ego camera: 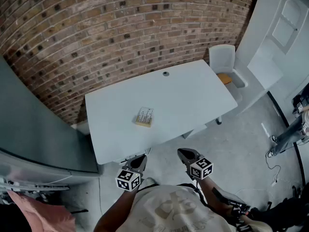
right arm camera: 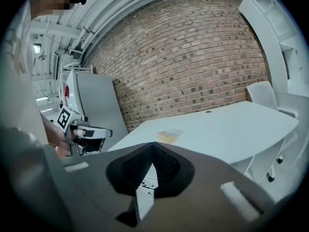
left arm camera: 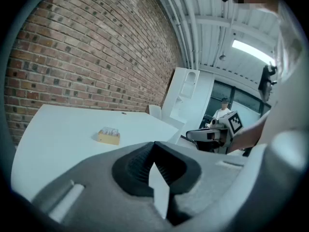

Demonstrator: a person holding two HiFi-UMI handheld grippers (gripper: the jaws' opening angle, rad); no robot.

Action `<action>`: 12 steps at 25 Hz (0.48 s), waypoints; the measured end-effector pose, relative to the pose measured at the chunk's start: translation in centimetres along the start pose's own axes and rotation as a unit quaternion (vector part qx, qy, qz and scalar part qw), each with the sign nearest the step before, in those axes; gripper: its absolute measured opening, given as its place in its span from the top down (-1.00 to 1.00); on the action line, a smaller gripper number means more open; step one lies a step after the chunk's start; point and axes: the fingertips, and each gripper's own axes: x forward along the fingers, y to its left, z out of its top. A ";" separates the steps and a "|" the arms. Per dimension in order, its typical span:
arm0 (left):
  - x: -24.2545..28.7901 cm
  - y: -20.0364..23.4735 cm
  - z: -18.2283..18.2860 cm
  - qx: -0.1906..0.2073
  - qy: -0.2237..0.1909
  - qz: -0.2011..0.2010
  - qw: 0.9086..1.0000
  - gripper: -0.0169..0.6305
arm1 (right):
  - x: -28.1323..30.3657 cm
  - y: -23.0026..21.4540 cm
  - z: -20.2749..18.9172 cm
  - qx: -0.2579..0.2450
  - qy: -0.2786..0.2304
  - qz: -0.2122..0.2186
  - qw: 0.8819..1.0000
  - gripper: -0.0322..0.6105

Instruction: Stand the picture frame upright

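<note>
My left gripper (ego camera: 139,162) has its jaws pressed fully together with nothing between them, and in the left gripper view (left arm camera: 154,151) the dark pads meet in a point. My right gripper (ego camera: 186,155) is the same, jaws together and empty, as its own view (right arm camera: 153,149) confirms. Both grippers are held side by side, tilted a little downward, over the floor just short of the near edge of a white worktop (ego camera: 193,93). Neither touches the worktop.

The picture frame (ego camera: 145,116) lies flat on the worktop, a small pale wooden piece left of centre and nearer the near edge than the far one. It is well apart from both grippers, ahead of them and between their lines of aim.

Behind the worktop rises a red brick wall (ego camera: 120,23). A white chair (ego camera: 223,59) stands at the worktop's far right corner.
</note>
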 end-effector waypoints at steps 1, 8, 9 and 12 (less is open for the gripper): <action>0.0 -0.1 -0.1 -0.001 0.000 -0.001 1.000 0.94 | -0.1 0.0 0.1 -0.001 0.000 0.000 1.000 0.88; 0.0 -0.8 -0.7 -0.003 0.006 -0.009 1.000 0.94 | -0.3 0.3 0.1 -0.004 0.000 -0.001 1.000 0.88; -0.1 -0.8 -0.7 -0.003 0.006 -0.011 1.000 0.94 | -0.3 0.3 0.1 -0.004 -0.001 -0.004 1.000 0.88; -0.4 -0.6 -0.8 -0.003 0.007 -0.014 1.000 0.94 | -0.2 0.7 0.2 -0.002 -0.008 -0.010 1.000 0.88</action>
